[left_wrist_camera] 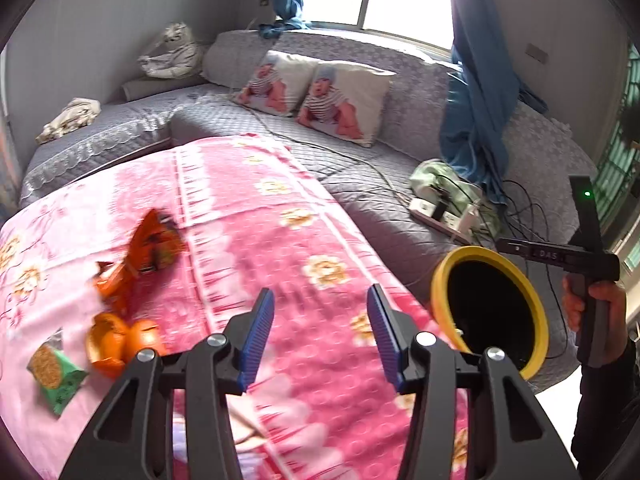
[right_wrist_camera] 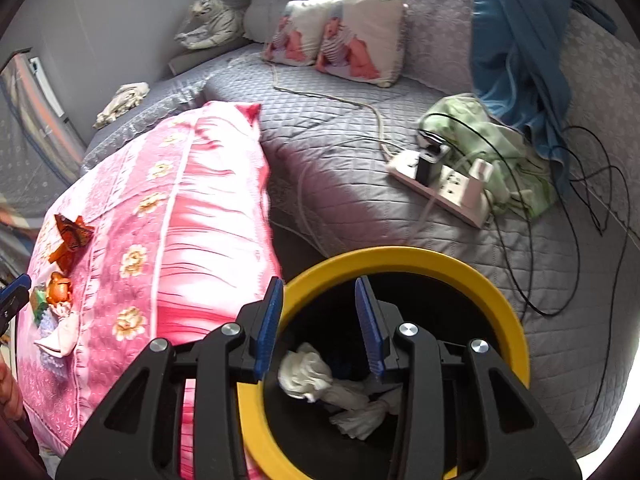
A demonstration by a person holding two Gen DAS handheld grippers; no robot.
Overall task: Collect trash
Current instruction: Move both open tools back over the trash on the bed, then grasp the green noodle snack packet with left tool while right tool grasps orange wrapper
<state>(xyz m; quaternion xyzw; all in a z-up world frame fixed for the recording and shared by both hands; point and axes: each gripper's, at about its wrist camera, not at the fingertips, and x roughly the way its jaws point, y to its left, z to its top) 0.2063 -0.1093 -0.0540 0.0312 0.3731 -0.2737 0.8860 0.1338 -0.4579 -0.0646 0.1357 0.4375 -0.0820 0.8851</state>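
Trash (left_wrist_camera: 132, 276), orange wrappers and what looks like peel, lies on the pink counter (left_wrist_camera: 280, 240) beside the left gripper (left_wrist_camera: 320, 320), released and empty. Right gripper (right_wrist_camera: 318, 320) hovers released over the yellow bin (right_wrist_camera: 500, 300); a sloppy pinch could snag cloth.

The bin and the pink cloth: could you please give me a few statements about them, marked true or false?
1. The bin has a yellow rim. True.
2. The bin is empty. False: crumpled white tissue lies inside it.
3. The right hand-held gripper is open, over the bin's mouth. True.
4. The left hand-held gripper is shut on the orange wrapper. False: it is open and holds nothing; the wrapper lies on the pink cloth.
5. Orange peel lies on the cloth beside a green packet. True.
6. The power strip sits on the pink cloth. False: it is on the grey sofa.
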